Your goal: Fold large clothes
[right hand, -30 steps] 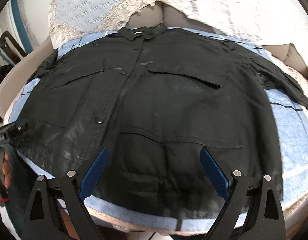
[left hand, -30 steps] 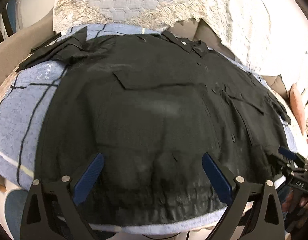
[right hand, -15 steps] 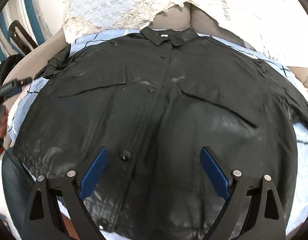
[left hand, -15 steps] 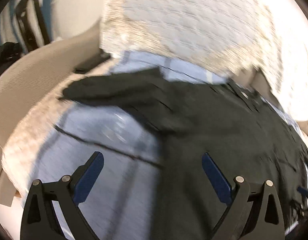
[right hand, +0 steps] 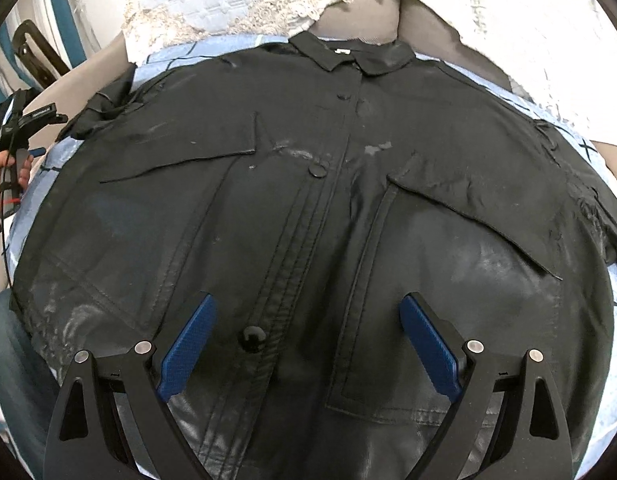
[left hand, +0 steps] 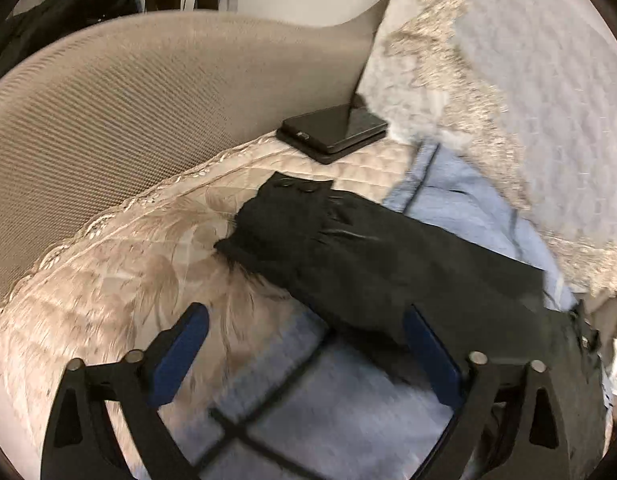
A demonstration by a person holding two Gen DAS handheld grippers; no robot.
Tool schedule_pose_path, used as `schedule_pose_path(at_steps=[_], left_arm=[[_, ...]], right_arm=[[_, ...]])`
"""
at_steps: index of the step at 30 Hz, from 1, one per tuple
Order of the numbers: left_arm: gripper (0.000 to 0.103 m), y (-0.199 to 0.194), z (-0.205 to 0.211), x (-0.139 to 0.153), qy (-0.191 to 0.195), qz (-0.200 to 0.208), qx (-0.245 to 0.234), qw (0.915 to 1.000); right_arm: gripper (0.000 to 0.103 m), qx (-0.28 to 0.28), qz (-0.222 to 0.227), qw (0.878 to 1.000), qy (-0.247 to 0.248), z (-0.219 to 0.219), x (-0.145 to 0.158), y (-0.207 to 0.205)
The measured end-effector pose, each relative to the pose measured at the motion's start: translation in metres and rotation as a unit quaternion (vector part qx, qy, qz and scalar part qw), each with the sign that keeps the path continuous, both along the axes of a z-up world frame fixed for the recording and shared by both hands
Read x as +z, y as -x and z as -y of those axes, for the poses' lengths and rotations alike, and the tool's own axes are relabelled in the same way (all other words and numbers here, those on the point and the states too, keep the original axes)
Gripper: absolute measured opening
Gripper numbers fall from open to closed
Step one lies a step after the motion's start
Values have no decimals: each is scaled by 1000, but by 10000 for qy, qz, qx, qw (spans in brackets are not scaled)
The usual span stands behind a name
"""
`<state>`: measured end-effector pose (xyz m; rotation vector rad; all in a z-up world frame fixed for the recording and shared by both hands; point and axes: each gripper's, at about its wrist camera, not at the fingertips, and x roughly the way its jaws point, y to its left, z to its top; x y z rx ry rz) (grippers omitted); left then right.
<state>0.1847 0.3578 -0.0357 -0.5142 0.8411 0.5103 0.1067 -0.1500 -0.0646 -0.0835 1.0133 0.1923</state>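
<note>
A large black button-up shirt [right hand: 308, 180] lies spread flat, front up, on a blue blanket, with its collar [right hand: 348, 56] at the far side. My right gripper [right hand: 308, 304] hovers open over the lower button placket with nothing between its fingers. In the left wrist view the shirt's left sleeve [left hand: 348, 240] stretches out to the side, and its cuff [left hand: 292, 196] rests on a beige quilted cover. My left gripper [left hand: 304, 316] is over the sleeve's near edge. Its jaws are wide and closing, and the pads grip no cloth. The same gripper [right hand: 32, 120] shows small at the far left, held by a hand.
A black phone-like slab [left hand: 336, 128] lies beyond the cuff against the sofa's grey armrest [left hand: 128, 100]. A lace-edged pale cushion cover [left hand: 528, 80] rises behind the shirt. The checked blue blanket [left hand: 348, 408] lies under the sleeve. A dark garment [left hand: 68, 12] sits behind the armrest.
My left gripper swung left, from the shirt's hem out to the end of the left sleeve. My right gripper shifted from the right half to the centre placket and came closer.
</note>
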Motion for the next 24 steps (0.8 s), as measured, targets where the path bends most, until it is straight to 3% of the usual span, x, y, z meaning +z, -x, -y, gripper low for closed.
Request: schedule_pose_path(at_steps=[3, 5, 6, 7, 8, 10, 13, 17, 20, 24], left_arm=[[80, -11, -8, -11, -16, -118, 63, 9999], [71, -17, -7, -16, -279, -216, 57, 9994], [60, -22, -6, -16, -421, -247, 24, 9988], [38, -25, -6, -15, -480, -229, -19, 9986], [25, -27, -6, -13, -453, -178, -102, 9988], [12, -31, -6, -6, -502, -183, -101, 9985], [10, -31, 2, 23, -659, 56, -282, 9974], [10, -27, 40, 87, -888, 718, -765, 9905], [10, -27, 86, 134, -912, 1241, -1325, 9791], [10, -33, 165, 175, -707, 1754, -2236, 9562]], right_arm=[[93, -29, -12, 10000, 11, 1, -2, -4], [93, -39, -9, 10000, -7, 0, -3, -6], [93, -39, -11, 10000, -15, 1, -4, -7], [93, -41, -16, 10000, -15, 1, -4, -8], [93, -40, -16, 10000, -14, 0, -4, -9], [93, -28, 2, 10000, -22, 0, -4, -8], [93, -11, 57, 10000, -74, 1, -1, -4], [93, -56, 112, 9998, -176, 7, 2, 4], [93, -109, 125, 9996, -249, 12, 3, 9], [93, -173, 139, 9992, -338, 18, 5, 16]])
